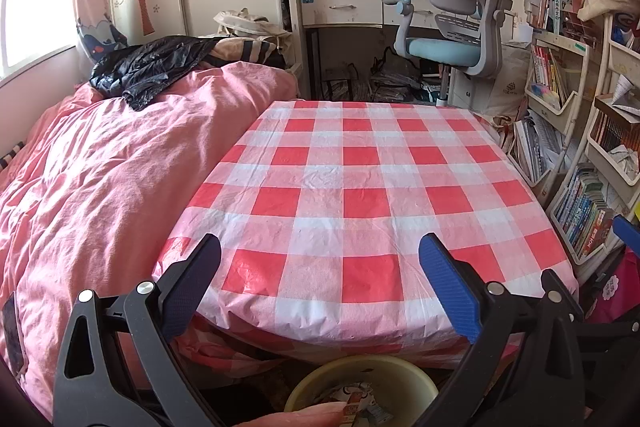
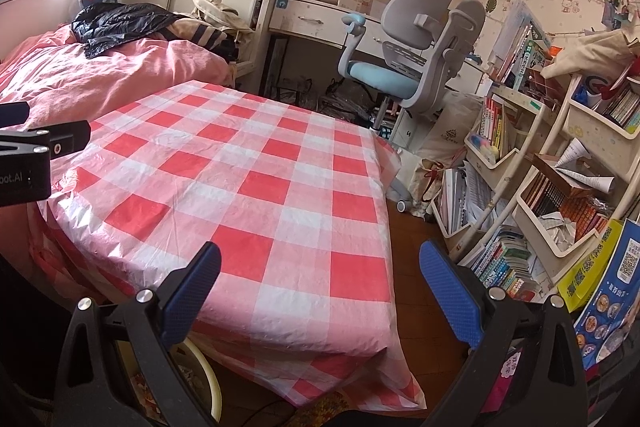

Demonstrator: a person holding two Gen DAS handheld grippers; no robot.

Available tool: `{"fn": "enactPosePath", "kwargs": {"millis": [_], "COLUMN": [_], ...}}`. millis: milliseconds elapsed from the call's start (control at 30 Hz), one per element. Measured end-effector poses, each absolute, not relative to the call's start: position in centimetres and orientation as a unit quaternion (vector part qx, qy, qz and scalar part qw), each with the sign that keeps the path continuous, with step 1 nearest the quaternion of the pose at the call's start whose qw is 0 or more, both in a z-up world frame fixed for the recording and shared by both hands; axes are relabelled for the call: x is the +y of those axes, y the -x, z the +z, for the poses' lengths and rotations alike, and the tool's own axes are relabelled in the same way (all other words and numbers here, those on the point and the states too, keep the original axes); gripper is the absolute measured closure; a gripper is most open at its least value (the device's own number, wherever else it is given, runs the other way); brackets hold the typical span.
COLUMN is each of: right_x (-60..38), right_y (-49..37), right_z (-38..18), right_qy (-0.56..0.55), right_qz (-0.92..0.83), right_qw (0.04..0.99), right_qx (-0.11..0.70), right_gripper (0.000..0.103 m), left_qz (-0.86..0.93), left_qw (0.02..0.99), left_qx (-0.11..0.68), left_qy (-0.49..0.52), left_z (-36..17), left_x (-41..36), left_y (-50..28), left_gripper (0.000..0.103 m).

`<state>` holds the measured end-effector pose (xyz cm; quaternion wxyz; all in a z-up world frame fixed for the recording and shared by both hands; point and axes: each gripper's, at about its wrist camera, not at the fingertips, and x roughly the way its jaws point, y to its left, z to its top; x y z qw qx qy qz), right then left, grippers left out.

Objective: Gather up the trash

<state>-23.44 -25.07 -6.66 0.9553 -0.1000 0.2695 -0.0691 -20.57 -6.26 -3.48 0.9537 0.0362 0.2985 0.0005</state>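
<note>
Left tool (image 1: 320,259) spread wide, empty, poised over the near edge of the table (image 1: 360,163). Right tool (image 2: 320,267) likewise wide, empty, above the near right corner of the same table. Table draped in a red-and-white checked cloth (image 2: 240,179), surface bare. Yellowish bin (image 1: 362,379) on the floor just below the table's near edge, holding torn wrappers (image 1: 360,401); rim partly hidden by a pink fold in the left wrist view. Same bin's rim (image 2: 212,383) glimpsed under the near left corner in the right wrist view. Pink bedding (image 1: 100,187) against the table's left edge, black plastic bag (image 1: 148,67) lying on its far end. Grey and blue chair (image 1: 452,23) beyond the far edge. Bookshelves (image 2: 532,187) well off the right edge.
</note>
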Motion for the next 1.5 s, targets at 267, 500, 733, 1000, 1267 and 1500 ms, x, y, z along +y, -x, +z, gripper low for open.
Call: {"fn": "enactPosePath", "kwargs": {"millis": [267, 500, 733, 1000, 1267, 1500], "right_x": [-24.95, -24.65, -24.35, -24.33, -24.25, -24.24], "right_y": [23.40, 23.31, 23.30, 23.27, 23.21, 23.22], "right_z": [-6.66, -6.86, -7.08, -7.18, -7.18, -7.19], "right_qy": [0.100, 0.104, 0.108, 0.112, 0.113, 0.113], "right_qz": [-0.069, -0.066, -0.064, -0.061, -0.061, -0.061], "right_qw": [0.955, 0.955, 0.954, 0.953, 0.953, 0.953], "right_qx": [0.270, 0.271, 0.273, 0.275, 0.276, 0.276], "right_gripper": [0.008, 0.008, 0.008, 0.008, 0.008, 0.008], "left_qz": [-0.005, -0.004, -0.004, -0.007, -0.007, -0.008], "left_qw": [0.953, 0.953, 0.953, 0.953, 0.953, 0.953], "left_qx": [0.300, 0.300, 0.300, 0.300, 0.300, 0.300], "left_qy": [-0.040, -0.040, -0.039, -0.039, -0.038, -0.039], "left_z": [-3.51, -3.50, -3.48, -3.42, -3.37, -3.35], "left_x": [-6.32, -6.37, -6.39, -6.46, -6.58, -6.62], "left_y": [20.55, 20.51, 20.56, 20.63, 20.71, 20.74], "left_gripper": [0.007, 0.007, 0.007, 0.007, 0.007, 0.007]}}
